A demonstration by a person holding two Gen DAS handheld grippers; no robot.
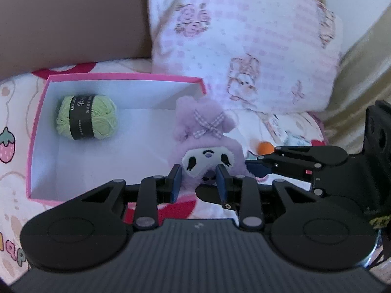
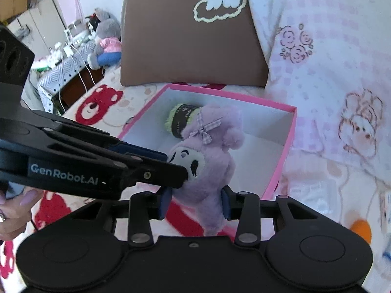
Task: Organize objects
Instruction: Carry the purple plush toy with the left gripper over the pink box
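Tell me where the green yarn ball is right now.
The green yarn ball lies inside the pink box, in its far left corner in the left wrist view, left of the purple plush toy.

The bed [image 2: 136, 95] wears a pale sheet printed with red bears and strawberries. On it sits a pink box [image 1: 39, 112], open and white inside. Behind the box, a brown cushion [image 2: 190, 48] and a pink checked pillow [image 1: 244, 39] lean side by side. An orange ball [image 2: 361, 229] lies on the sheet.
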